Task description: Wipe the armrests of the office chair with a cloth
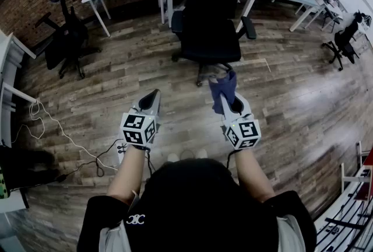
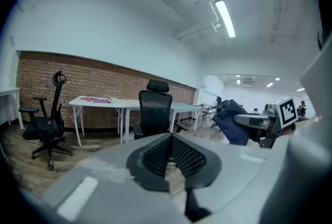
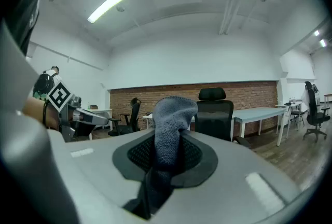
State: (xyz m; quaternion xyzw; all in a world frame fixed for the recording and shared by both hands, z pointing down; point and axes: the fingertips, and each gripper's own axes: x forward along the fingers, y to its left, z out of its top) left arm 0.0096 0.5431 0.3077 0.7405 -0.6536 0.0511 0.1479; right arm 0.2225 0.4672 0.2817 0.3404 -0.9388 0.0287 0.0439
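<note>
- The person's head [image 1: 192, 186] fills the bottom of the head view, with both arms held forward.
- The right gripper [image 1: 226, 100] has its jaws clamped on a blue cloth [image 1: 224, 86], which sticks up past the tips.
- The left gripper [image 1: 152, 99] has its jaws together, with nothing between them.
- The chair [image 1: 213, 11] stands ahead on the floor [image 1: 116, 70], and its armrests [image 1: 249, 28] are apart from the cloth.

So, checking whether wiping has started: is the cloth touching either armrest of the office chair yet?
Apart. The head view shows the cloth, gripped in the right claw, held clearly short of both armrests.
</note>
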